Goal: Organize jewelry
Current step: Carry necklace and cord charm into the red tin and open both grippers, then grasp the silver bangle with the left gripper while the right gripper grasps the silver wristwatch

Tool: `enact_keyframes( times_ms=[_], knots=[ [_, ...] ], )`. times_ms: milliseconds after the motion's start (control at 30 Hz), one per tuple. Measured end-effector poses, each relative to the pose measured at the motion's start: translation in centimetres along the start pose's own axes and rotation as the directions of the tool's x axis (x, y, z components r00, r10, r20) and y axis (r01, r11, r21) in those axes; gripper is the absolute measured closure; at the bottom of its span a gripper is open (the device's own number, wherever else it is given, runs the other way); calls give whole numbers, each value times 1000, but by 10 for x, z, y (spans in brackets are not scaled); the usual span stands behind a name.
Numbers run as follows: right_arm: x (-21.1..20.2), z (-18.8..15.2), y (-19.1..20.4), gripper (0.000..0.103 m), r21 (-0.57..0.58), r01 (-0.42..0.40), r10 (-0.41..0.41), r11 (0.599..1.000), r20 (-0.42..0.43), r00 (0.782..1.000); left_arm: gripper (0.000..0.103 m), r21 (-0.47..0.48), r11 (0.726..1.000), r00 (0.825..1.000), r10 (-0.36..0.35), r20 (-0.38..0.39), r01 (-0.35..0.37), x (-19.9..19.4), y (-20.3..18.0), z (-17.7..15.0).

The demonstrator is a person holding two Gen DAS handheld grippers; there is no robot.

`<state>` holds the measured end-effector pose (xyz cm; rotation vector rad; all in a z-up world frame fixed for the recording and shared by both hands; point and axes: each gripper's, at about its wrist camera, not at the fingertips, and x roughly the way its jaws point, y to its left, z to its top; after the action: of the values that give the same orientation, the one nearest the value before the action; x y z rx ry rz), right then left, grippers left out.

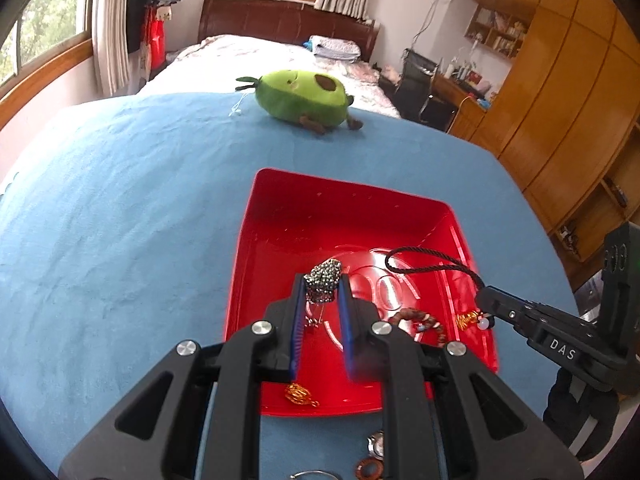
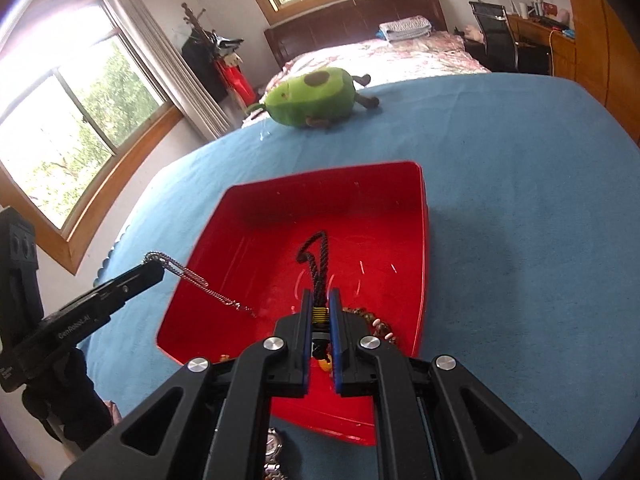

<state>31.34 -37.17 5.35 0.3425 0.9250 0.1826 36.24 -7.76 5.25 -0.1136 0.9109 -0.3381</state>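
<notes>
A red tray [image 1: 344, 200] [image 2: 288, 208] sits on the blue cloth. My left gripper [image 1: 322, 280] is shut on a silver chain [image 1: 323, 276] over the tray; in the right wrist view the left gripper [image 2: 154, 266] holds the silver chain [image 2: 200, 280], which hangs down into the tray. My right gripper [image 2: 320, 300] is shut on a black cord charm [image 2: 316, 260] with yellow binding, above the tray; in the left wrist view the right gripper [image 1: 486, 300] holds the looped black cord [image 1: 424, 266]. A beaded bracelet [image 1: 420, 318] [image 2: 380, 326] and a gold piece [image 1: 300, 394] lie in the tray.
A green avocado plush [image 1: 304, 96] [image 2: 316, 96] lies at the table's far edge. A watch [image 2: 274, 452], a brown ring [image 1: 370, 470] and a silver piece [image 1: 376, 444] lie on the cloth before the tray. Bed, desk and wardrobes stand beyond.
</notes>
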Motion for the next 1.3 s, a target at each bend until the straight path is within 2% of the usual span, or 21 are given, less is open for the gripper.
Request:
enact_keyframes(
  times_ms=[267,400,467,500,533,667,1067,1200,1300],
  knots=[
    [18,-6,-2,96,-2,17,-17,1000,-39,999,87,1,999,998,41,-47,-41,20,4,-1],
    [18,-4,-3,91,3,23,-23,1000,-41,999,84,5,998,996,63,-64,-63,26,5,-2],
    [15,-5,-4,91,0,24,-24,1000,-36,999,79,12,997,995,73,-65,-73,28,5,-2],
    [14,-5,-4,91,1,27,-27,1000,-33,999,70,15,997,995,77,-65,-76,28,4,-2],
    [13,-6,-4,91,-1,31,-31,1000,-32,999,69,17,997,995,81,-62,-80,27,4,-2],
    [11,-7,-1,91,-6,40,-40,999,-30,999,69,27,993,992,113,-51,-112,25,3,-4],
    [5,-11,6,90,-21,58,-59,998,-30,998,69,21,991,990,131,-57,-130,23,5,-6],
    [-3,-13,9,81,-21,60,-61,998,-15,998,63,28,991,990,131,-50,-130,16,3,-9],
    [-11,-17,13,80,-29,60,-60,998,-3,998,61,35,990,990,135,-44,-133,8,0,-14]
  ],
)
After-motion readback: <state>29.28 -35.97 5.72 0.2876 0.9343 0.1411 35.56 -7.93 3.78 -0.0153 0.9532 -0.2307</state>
